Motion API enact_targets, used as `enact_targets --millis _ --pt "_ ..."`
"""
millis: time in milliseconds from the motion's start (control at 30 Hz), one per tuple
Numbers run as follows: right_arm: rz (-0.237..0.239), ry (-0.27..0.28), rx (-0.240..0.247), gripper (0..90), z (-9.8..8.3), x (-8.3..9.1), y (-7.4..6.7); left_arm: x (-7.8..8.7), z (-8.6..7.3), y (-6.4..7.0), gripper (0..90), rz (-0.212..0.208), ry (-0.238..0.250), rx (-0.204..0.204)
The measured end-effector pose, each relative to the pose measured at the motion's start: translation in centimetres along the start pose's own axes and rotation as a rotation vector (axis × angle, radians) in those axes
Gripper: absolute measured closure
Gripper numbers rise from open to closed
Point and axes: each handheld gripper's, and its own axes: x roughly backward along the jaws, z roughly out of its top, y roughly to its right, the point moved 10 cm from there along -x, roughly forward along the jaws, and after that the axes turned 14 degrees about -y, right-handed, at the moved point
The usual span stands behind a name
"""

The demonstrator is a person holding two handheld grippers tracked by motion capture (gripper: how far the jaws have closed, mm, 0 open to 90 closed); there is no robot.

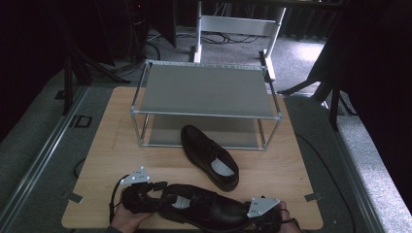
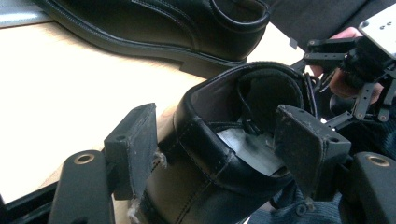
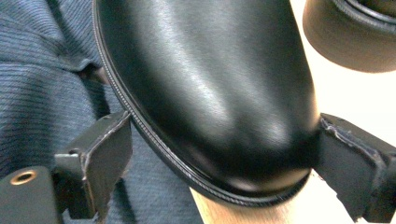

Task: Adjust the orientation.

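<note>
Light wooden surface [image 1: 111,145] is carrying a two-tier metal-frame shoe rack with grey shelves [image 1: 204,90] along its far edge; both shelves are sitting bare.

Black leather lace-up dress shoe at the near edge [image 1: 204,208] is lying lengthwise along that edge, heel toward the near-left corner, toe toward the near-right corner. Second black leather dress shoe [image 1: 210,156] is resting mid-surface, just in front of the rack, toe pointing at the lower shelf, heel toward the near edge and close to the first shoe. Cannot tell if the two are touching.

Left claw [image 1: 158,191] is sitting at the heel end of the near shoe. In the left gripper view the left claw [image 2: 212,154] is straddling the heel wall: one jaw outside the heel counter, the other inside the opening over the white insole label [image 2: 254,149]. It is gripping the heel of the near shoe [image 2: 205,154]. The person's left hand [image 1: 128,219] is holding it from the near edge.

Right claw [image 1: 252,221] is sitting at the toe end. In the right gripper view the right claw [image 3: 224,154] is bracketing the toe cap of the near shoe [image 3: 210,93], with both jaws touching the welt, so it is clamping the toe. A blue-grey ribbed sleeve [image 3: 42,93] is showing beside the shoe there. The second shoe's heel [image 3: 350,32] is showing at the upper right of that view.
</note>
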Motion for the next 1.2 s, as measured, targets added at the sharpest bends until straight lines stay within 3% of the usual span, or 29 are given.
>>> enact_targets --millis 133,300,500,600,700,767,800,867,1067,1200 --pt "0.018 0.064 -0.037 8.9 -0.2 1.4 0.7 0.2 0.0 -0.2 32.5 -0.001 0.010 0.006" --pt "0.048 0.175 -0.092 23.2 -0.4 3.2 0.8 0.5 0.0 -0.6 36.3 0.011 0.021 0.015" --pt "0.052 0.228 -0.065 42.8 0.3 3.7 -0.2 1.8 0.0 -1.7 40.8 0.051 0.051 0.026" --pt "0.081 0.261 -0.043 54.8 0.9 4.2 -0.7 2.4 -0.3 -2.6 44.3 0.090 0.061 0.042" --pt "0.112 0.265 -0.008 66.7 1.4 4.2 -1.6 2.6 -0.7 -3.4 48.0 0.114 0.059 0.066" --pt "0.136 0.258 0.018 77.9 1.6 3.8 -2.3 2.4 -1.4 -4.2 50.2 0.147 0.033 0.085" --pt "0.136 0.258 0.018 77.9 1.6 3.8 -2.3 2.4 -1.4 -4.2 51.2 0.147 0.033 0.085" --pt "0.178 0.227 0.054 85.6 1.7 3.0 -3.5 1.7 -2.3 -4.6 52.7 0.156 -0.012 0.090" --pt "0.216 0.193 0.084 89.0 1.6 2.1 -4.6 0.3 -3.9 -4.6 54.4 0.167 -0.105 0.081" --pt "0.226 0.173 0.095 89.2 1.4 1.5 -4.9 0.0 -4.3 -4.6 56.4 0.168 -0.129 0.085"
